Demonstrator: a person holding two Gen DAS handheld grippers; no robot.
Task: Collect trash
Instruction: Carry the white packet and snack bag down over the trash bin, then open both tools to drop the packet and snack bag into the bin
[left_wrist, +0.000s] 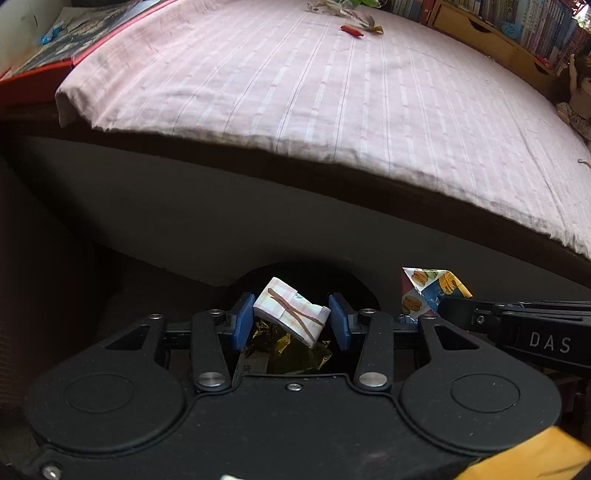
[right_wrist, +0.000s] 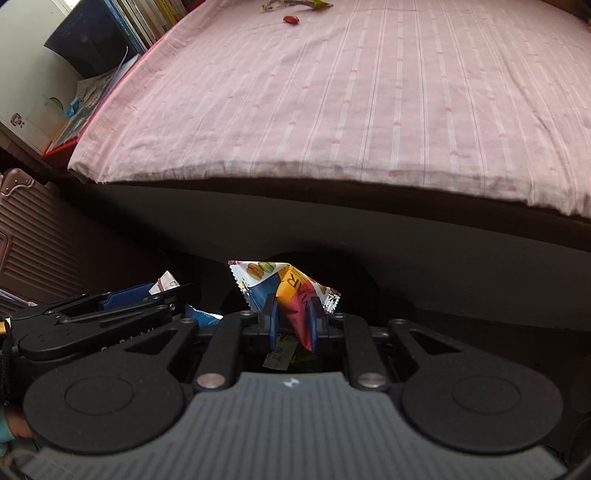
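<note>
Left tool grasping a folded paper, right tool clenched on a snack wrapper, both over the bin (already holding scraps), while litter waits on the bed.

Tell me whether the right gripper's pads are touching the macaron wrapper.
Touching. The right wrist view shows the right gripper with both blue pads pressed against the macaron wrapper, pinching its lower fold between them.

My right gripper pinches a colourful snack wrapper above a dark bin opening. The left gripper sits just beside it. Beyond, small scraps lie on the pink striped bedsheet.
</note>
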